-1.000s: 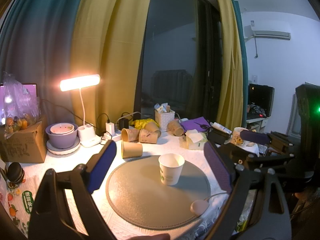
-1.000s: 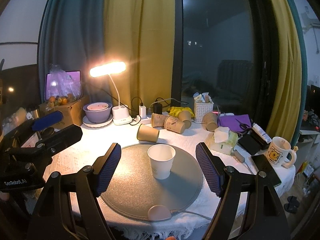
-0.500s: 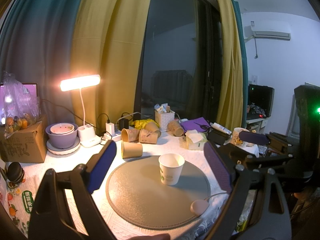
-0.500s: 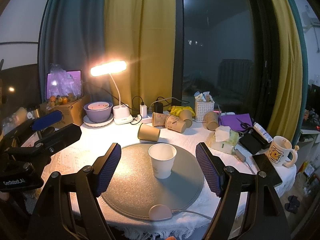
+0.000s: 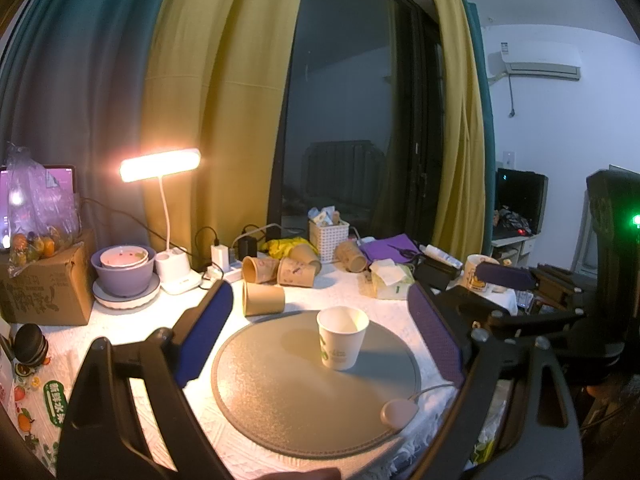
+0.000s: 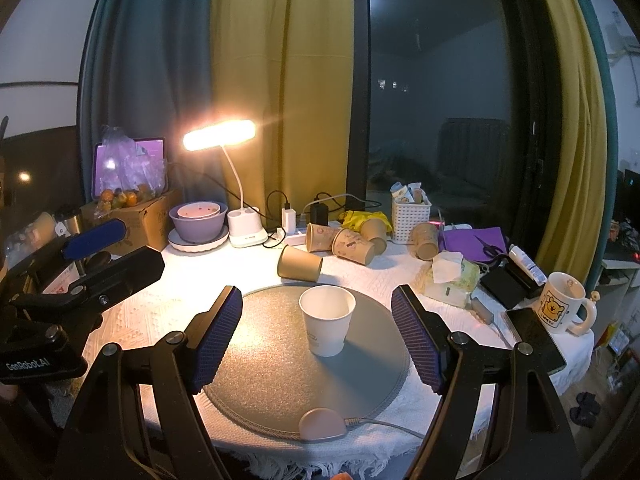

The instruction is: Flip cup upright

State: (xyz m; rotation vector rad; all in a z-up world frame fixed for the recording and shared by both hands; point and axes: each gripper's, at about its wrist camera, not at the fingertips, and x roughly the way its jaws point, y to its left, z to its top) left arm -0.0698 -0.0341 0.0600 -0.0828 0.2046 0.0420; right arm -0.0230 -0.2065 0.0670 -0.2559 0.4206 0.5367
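Note:
A white paper cup [image 5: 342, 338] stands upright, mouth up, on a round grey mat [image 5: 280, 392] on the white tablecloth. It also shows in the right wrist view [image 6: 327, 320], on the same mat [image 6: 260, 376]. My left gripper [image 5: 320, 336] is open and empty, held back from the cup, which sits between its blue pads in view. My right gripper [image 6: 316, 336] is open and empty too, short of the cup. The left gripper's body shows at the left of the right wrist view [image 6: 80, 264].
Several brown paper cups [image 6: 300, 263] lie on their sides behind the mat. A lit desk lamp [image 6: 219, 136], purple bowl [image 6: 198, 222], white basket [image 6: 411, 216], tissue pack [image 6: 448, 276], bear mug [image 6: 560, 308] and cardboard box [image 5: 40, 284] crowd the table. A pink controller [image 6: 322, 424] lies at the mat's front edge.
Both views have shifted very slightly; the cup stays upright on the mat and both grippers stay open.

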